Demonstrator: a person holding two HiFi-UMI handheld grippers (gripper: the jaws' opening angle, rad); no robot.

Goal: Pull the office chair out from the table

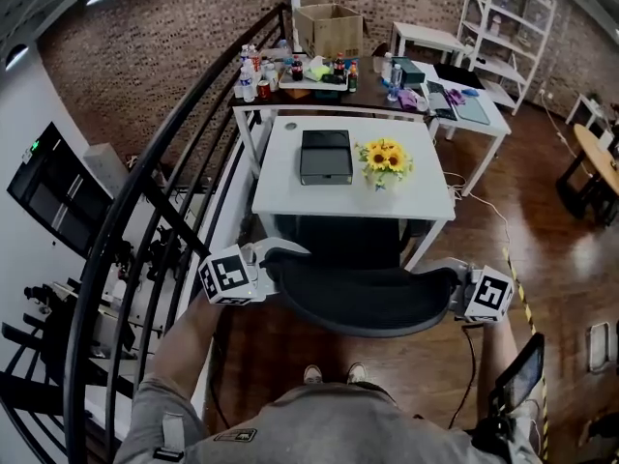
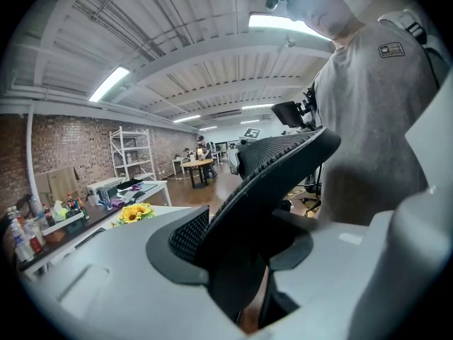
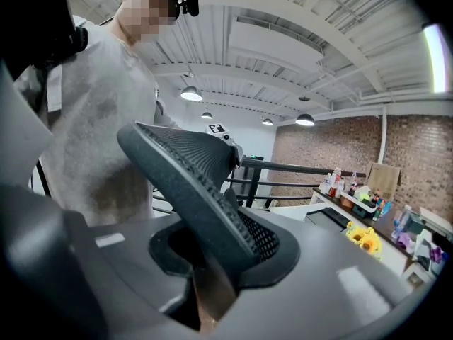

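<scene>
Inside both grippers [image 1: 274, 261] [image 1: 451, 286], the office chair [image 1: 363, 303] sits clamped.

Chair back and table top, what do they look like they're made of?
Chair back: black matte woven mesh, with tiny holes showing in the weave, on a smooth dark rim that is likely plastic. Table top: smooth, even white, probably laminate or painted board; the pictures can't settle which.

The black mesh-backed office chair [image 1: 372, 298] stands upright, its seat tucked under the near edge of the white surface [image 1: 290, 196].
</scene>
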